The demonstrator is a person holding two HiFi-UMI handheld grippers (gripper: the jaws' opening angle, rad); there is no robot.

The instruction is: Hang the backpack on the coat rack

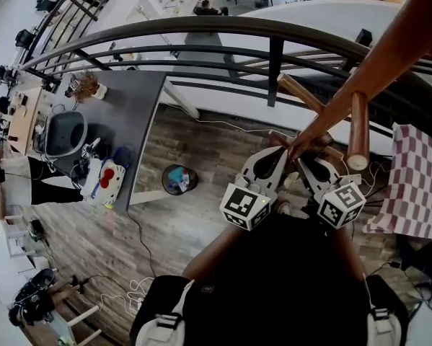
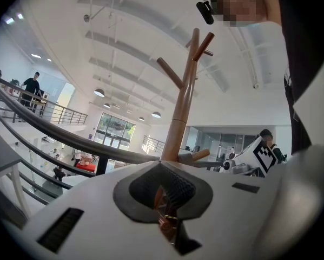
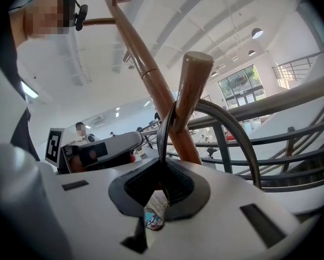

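The black backpack (image 1: 273, 287) sits below both grippers, its top loop (image 3: 162, 137) running up around a peg (image 3: 191, 85) of the coat rack (image 1: 360, 71). The right gripper (image 3: 160, 182) pinches that loop; the left gripper (image 2: 164, 194), just beside, has its jaws pressed together

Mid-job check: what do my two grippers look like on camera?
The left gripper and the right gripper match. Both have smooth white bodies with black rectangular slots and dark grey ribbed pads that meet in a pointed arch. Each carries a white cube printed with black square markers.
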